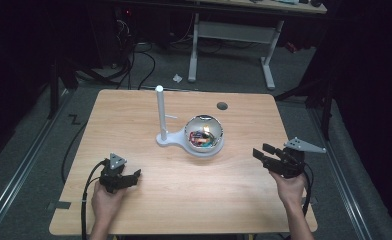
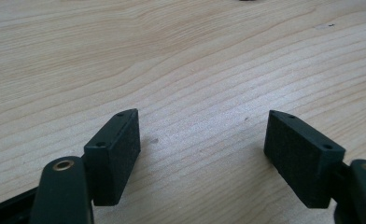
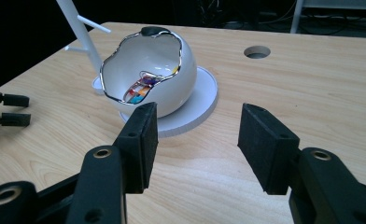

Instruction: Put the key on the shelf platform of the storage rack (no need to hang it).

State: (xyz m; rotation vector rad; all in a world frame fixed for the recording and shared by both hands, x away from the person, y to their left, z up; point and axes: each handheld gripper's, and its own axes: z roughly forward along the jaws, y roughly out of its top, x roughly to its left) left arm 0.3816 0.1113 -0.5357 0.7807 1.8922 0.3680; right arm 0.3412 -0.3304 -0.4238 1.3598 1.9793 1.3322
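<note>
A white egg-shaped bowl with a jagged silver rim sits on a round white base in the middle of the wooden table. Something small and multicoloured lies inside it. A white post with short pegs rises from the base's left end. My left gripper rests low on the table at the near left, open, nothing between its jaws. My right gripper is held at the near right, open and empty, its jaws pointing toward the bowl.
A round cable hole is cut in the table behind the bowl. Beyond the table stand a white desk frame and cables on a grey floor. In the right gripper view the left gripper's tips show far left.
</note>
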